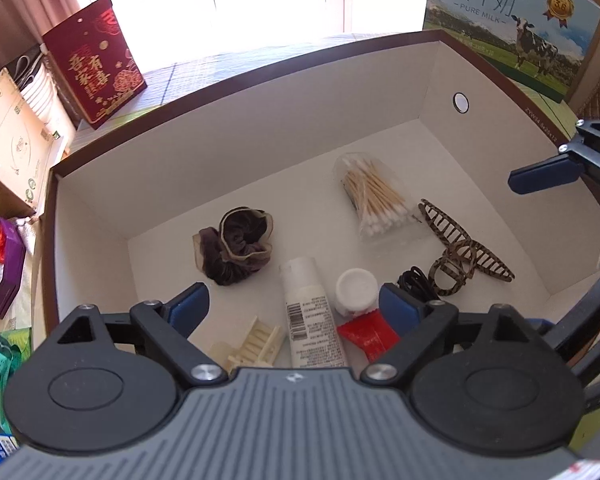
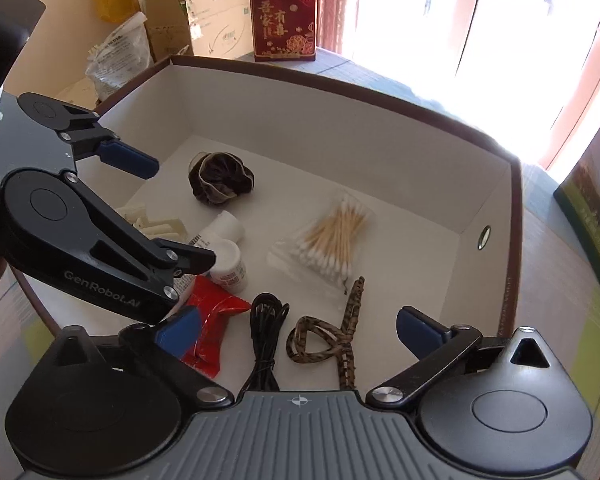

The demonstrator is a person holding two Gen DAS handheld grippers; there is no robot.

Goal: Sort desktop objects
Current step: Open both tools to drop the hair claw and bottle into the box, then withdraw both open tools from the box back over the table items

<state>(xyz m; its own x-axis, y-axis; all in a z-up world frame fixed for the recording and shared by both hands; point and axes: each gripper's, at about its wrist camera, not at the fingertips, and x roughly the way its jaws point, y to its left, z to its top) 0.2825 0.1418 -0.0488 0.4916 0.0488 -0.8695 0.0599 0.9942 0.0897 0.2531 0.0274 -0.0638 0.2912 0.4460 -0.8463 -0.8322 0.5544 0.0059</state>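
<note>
**Both grippers hang open over a filled sorting box**

Twin hand-held grippers hover above a white-lined box (image 1: 428,80) with a dark brown rim, each pointing steeply down into it. Left gripper (image 1: 294,308) has its blue-padded jaws spread wide with nothing pressed between them; a white tube (image 1: 310,312) lies on the box floor below the gap. Right gripper (image 2: 298,328) is likewise spread wide and holds nothing, with a black cable (image 2: 266,332) and a leopard-print hair claw (image 2: 332,336) lying on the floor beneath it.

All the sorted items rest inside the box. A clear packet of cotton swabs (image 1: 374,200) lies toward the far wall, the hair claw just beside it. A dark brown scrunchie (image 1: 238,246) sits apart in the middle. Nearer the grippers lie the tube, a cream hair clip (image 1: 256,344), a small white bottle (image 1: 356,290) and a red packet (image 1: 368,334), the bottle touching the packet.

Outside the box stand a red gift box (image 1: 96,64) and a milk carton case (image 1: 512,28).
</note>
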